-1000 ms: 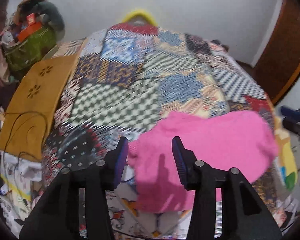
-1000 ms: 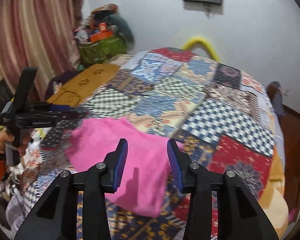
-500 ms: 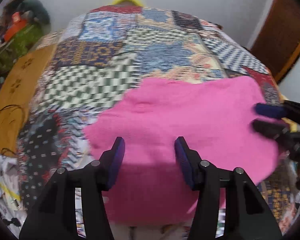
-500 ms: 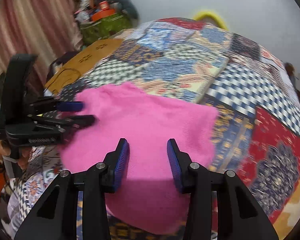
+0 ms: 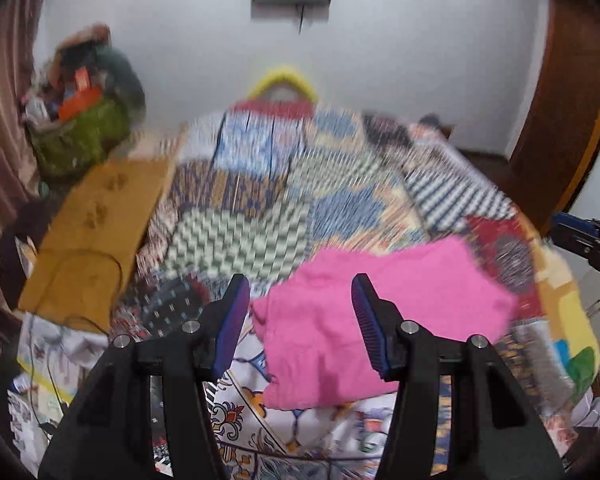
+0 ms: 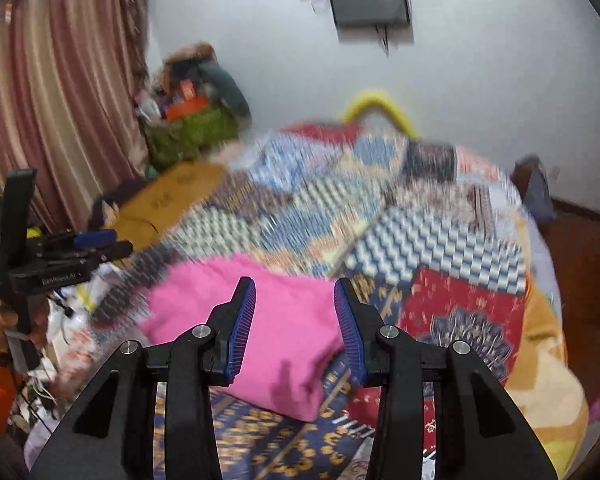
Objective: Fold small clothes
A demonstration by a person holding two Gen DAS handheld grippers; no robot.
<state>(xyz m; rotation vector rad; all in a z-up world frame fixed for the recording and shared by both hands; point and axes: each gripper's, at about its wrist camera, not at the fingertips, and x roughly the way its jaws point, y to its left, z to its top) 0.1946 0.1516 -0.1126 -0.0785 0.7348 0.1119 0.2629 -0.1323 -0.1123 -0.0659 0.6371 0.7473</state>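
A pink garment (image 5: 380,316) lies flat on the patchwork bedspread (image 5: 260,216) near the bed's front edge, its lower part hanging over the edge. It also shows in the right wrist view (image 6: 268,320). My left gripper (image 5: 300,324) is open and empty, held above and short of the garment's left part. My right gripper (image 6: 294,328) is open and empty, above the garment's right part. Each gripper shows in the other's view: the right one (image 5: 584,240) at the far right, the left one (image 6: 88,244) at the far left. Both views are blurred by motion.
A mustard-coloured cloth (image 5: 92,232) with a black cable lies left of the bed. A green bag of clutter (image 5: 80,132) stands in the back left corner by a curtain (image 6: 52,120). A yellow arch (image 5: 284,80) sits at the bed's far end. A wooden door (image 5: 560,120) stands right.
Both grippers have pulled back and up from the pink garment, after hovering low over it half a second ago. Both stay open. The garment lies on the bed, released.
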